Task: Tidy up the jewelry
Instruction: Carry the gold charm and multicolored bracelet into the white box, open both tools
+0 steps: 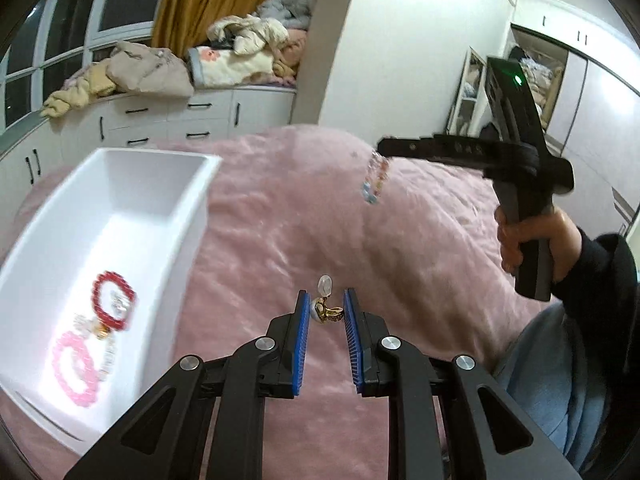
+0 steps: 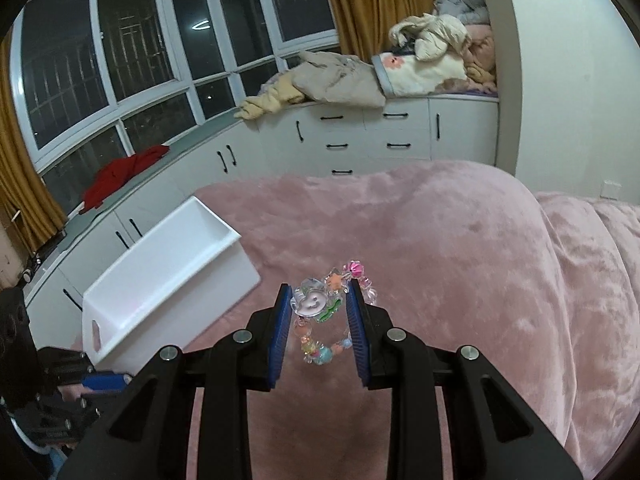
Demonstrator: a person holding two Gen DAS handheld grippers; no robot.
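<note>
A white box (image 1: 120,184) sits on the pink blanket at the left; it holds a red bead bracelet (image 1: 114,300), a pink bead bracelet (image 1: 76,368) and small pale pieces. My left gripper (image 1: 326,304) is shut on a gold and pearl earring (image 1: 326,310) just above the blanket. My right gripper (image 2: 318,300) is shut on a colourful charm bracelet (image 2: 320,320) and holds it in the air right of the box (image 2: 168,276). In the left wrist view the right gripper (image 1: 384,152) has the bracelet (image 1: 376,180) hanging from it.
The pink blanket (image 1: 360,240) covers the bed. White cabinets (image 2: 360,136) with piled clothes run under the windows behind. A red cloth (image 2: 124,176) lies on the sill. A wardrobe (image 1: 592,112) stands at the right.
</note>
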